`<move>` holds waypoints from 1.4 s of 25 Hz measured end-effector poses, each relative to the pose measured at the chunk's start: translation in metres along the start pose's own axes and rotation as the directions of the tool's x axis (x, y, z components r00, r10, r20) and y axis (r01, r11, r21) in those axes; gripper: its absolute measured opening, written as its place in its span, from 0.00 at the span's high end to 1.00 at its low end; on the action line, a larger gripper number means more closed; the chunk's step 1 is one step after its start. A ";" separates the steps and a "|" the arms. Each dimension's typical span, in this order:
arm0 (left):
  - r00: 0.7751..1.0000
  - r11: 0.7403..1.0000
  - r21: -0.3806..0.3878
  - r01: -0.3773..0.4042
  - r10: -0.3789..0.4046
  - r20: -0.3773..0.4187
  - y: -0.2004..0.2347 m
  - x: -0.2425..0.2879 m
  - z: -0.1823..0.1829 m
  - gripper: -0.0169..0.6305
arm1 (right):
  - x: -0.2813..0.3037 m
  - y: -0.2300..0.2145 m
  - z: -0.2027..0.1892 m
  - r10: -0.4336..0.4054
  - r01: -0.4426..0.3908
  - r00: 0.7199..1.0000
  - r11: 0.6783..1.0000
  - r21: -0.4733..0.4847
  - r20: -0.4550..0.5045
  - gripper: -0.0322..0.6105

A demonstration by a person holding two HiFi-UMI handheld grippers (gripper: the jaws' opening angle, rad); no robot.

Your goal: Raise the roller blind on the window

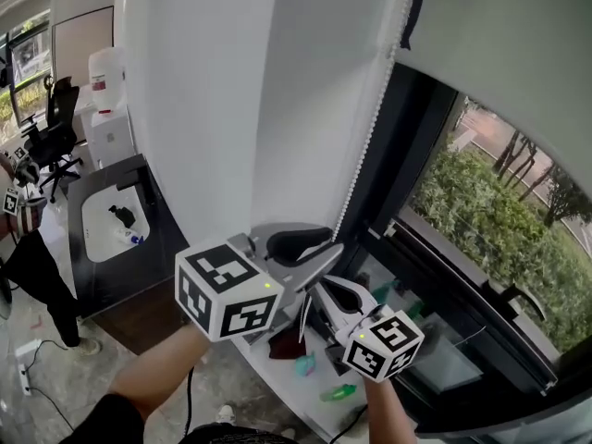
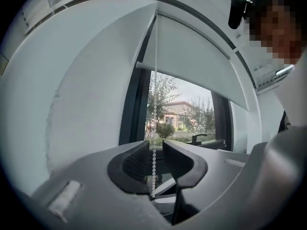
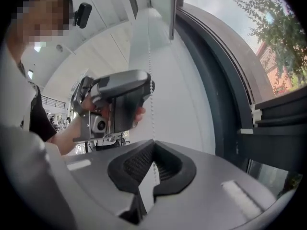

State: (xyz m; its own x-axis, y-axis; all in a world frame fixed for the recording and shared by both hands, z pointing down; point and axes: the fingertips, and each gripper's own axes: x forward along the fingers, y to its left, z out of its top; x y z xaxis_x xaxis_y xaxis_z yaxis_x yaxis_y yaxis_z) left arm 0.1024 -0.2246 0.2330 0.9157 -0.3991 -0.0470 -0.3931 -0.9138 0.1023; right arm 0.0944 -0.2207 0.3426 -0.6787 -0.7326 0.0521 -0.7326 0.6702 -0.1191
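At the window's left edge, on the bead chain of the partly lowered roller blind.
Left gripper: spread wide, straddling the chain, which hangs loose between the pads, unpressed. Right gripper: pinched fully together on the same chain, at 4 o'clock of the left one in the head view. Hemmed by the dark window frame at 3 o'clock of the right jaws; open room at 12 o'clock, up along the chain.
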 end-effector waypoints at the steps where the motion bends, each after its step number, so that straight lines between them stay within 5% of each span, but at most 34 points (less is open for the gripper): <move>1: 1.000 1.000 0.006 0.006 -0.006 0.006 -0.002 0.002 0.003 0.83 | 0.001 0.002 -0.002 -0.003 0.003 1.000 1.000 -0.004 -0.010 0.94; 5: 1.000 0.999 0.042 -0.016 0.016 0.015 -0.003 0.008 0.008 0.97 | 0.001 0.004 -0.004 -0.014 0.013 0.999 1.000 -0.015 -0.042 0.94; 9: 0.999 0.999 0.009 -0.042 0.041 0.031 0.004 0.002 0.008 0.96 | -0.009 0.009 -0.002 0.024 -0.023 0.995 1.000 0.014 -0.093 0.93; 14: 0.997 0.998 -0.001 -0.057 0.057 0.043 0.009 -0.007 0.000 0.96 | -0.034 0.006 0.065 0.089 -0.111 0.988 0.976 0.189 0.124 0.76; 20: 0.994 0.998 -0.029 -0.063 0.060 -0.086 0.004 -0.002 -0.074 0.96 | -0.021 0.018 0.142 0.086 -0.092 0.976 0.996 0.018 0.199 0.76; 25: 0.975 0.991 -0.116 -0.070 0.044 -0.218 0.008 -0.008 -0.146 0.96 | -0.002 0.023 0.163 0.083 -0.072 0.981 0.995 -0.069 0.176 0.76; 28: 0.971 0.991 -0.115 -0.071 0.042 -0.235 0.006 -0.011 -0.158 0.96 | 0.003 0.024 0.165 0.069 -0.052 0.981 0.994 -0.095 0.179 0.82; 30: 0.972 0.991 -0.113 -0.071 0.043 -0.232 0.007 -0.012 -0.158 0.96 | 0.004 0.023 0.167 0.045 -0.022 0.981 0.992 -0.122 0.190 0.95; 35: 0.971 0.990 -0.133 -0.046 0.013 -0.239 0.005 -0.018 -0.158 0.96 | 0.000 0.022 0.168 0.035 -0.005 0.973 0.991 -0.135 0.228 0.94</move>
State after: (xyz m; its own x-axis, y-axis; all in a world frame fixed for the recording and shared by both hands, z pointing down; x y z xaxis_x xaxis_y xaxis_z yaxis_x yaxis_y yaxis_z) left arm 0.0969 -0.2102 0.3916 0.9040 -0.3815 0.1929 -0.4201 -0.8763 0.2359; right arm 0.0869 -0.2261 0.1733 -0.6744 -0.7162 -0.1796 -0.7299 0.6834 0.0152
